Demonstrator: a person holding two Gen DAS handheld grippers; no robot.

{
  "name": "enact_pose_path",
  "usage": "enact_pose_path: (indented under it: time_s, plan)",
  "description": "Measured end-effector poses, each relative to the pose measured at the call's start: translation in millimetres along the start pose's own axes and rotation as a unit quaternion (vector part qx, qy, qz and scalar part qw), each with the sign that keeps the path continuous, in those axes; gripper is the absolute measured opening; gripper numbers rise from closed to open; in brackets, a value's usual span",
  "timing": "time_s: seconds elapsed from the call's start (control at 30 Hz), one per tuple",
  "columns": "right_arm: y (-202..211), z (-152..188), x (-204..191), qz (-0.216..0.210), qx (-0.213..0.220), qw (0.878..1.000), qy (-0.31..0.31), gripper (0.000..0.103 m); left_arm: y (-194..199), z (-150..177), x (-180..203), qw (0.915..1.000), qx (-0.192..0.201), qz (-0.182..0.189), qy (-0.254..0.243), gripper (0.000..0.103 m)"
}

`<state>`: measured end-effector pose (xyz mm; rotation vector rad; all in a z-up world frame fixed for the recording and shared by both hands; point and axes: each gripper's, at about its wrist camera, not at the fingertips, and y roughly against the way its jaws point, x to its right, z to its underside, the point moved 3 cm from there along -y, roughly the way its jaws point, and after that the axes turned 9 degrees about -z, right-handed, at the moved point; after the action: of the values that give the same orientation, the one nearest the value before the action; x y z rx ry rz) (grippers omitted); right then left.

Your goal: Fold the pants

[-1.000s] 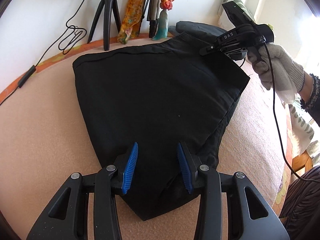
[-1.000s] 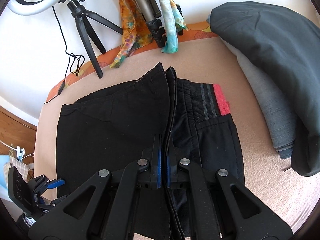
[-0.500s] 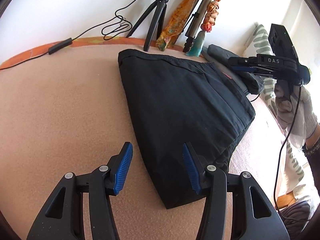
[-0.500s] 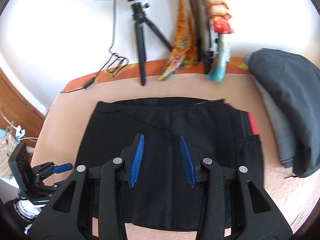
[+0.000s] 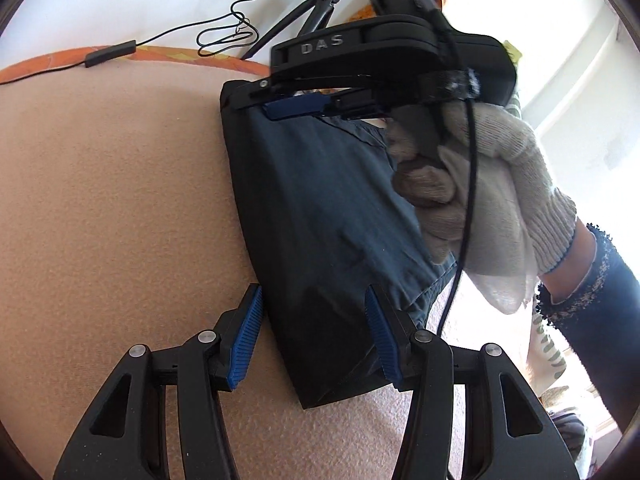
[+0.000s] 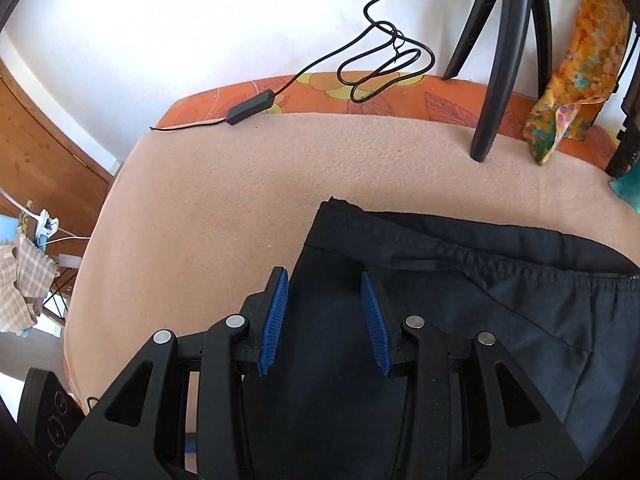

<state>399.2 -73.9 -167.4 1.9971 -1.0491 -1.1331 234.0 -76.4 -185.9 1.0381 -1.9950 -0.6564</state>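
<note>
Nearest in the left wrist view, the left gripper (image 5: 314,330) is spread wide, its 2 blue pads straddling the near corner of the folded black pants (image 5: 320,220), with nothing seen clamped. The pants are laid as a compact, layered bundle on the peach blanket (image 5: 100,200). Further along, the right gripper (image 5: 298,105) is held by a gloved hand (image 5: 480,192) over the bundle's far corner; in the right wrist view its pads (image 6: 276,320) are also set wide apart, with the left one near the cloth's left edge and the hem corner lying just beyond. Beyond the pants, a cable with an inline switch (image 6: 250,107) and a black tripod leg (image 6: 496,72) are seen at the orange patterned border by the wall. The fold is judged nearly complete. If either gripper is closed on only the top layer, the layers could be pulled apart and the bundle skewed; if the pads are dragged across the cloth, the fold edge could be wrinkled or opened.
</note>
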Motion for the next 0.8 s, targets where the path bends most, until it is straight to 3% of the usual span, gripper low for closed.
enact_pose_path:
  time_s: [0.17, 0.33, 0.43, 0.67, 0.73, 0.8]
  plan:
    - [-14.4, -7.1, 7.4, 0.000, -0.010, 1.000, -0.024, 0.040, 1.1, 1.3, 8.4, 0.9996, 0.005, 0.029, 0.003, 0.051]
    - [0.5, -5.9, 1.6, 0.012, -0.032, 0.999, -0.035, 0.041, 7.0, -1.2, 16.7, 0.9989, 0.022, 0.042, 0.004, 0.051]
    - [7.6, -2.5, -7.5, 0.016, -0.048, 0.998, -0.032, 0.049, 8.4, -3.5, 23.8, 0.9985, 0.030, 0.047, 0.001, 0.051]
    - [-14.0, 8.8, -31.1, 0.117, -0.120, 0.986, 0.024, 0.052, 9.5, -7.8, 41.1, 0.9984, 0.038, 0.035, -0.022, 0.051]
    - [-20.6, 14.7, -29.7, 0.138, -0.128, 0.981, 0.038, 0.045, 9.0, -7.7, 44.5, 0.9985, 0.039, 0.017, -0.035, 0.051]
    - [-19.1, 18.5, -23.9, 0.133, -0.119, 0.984, 0.029, 0.030, 9.7, -5.3, 43.4, 0.9987, 0.038, -0.003, -0.034, 0.056]
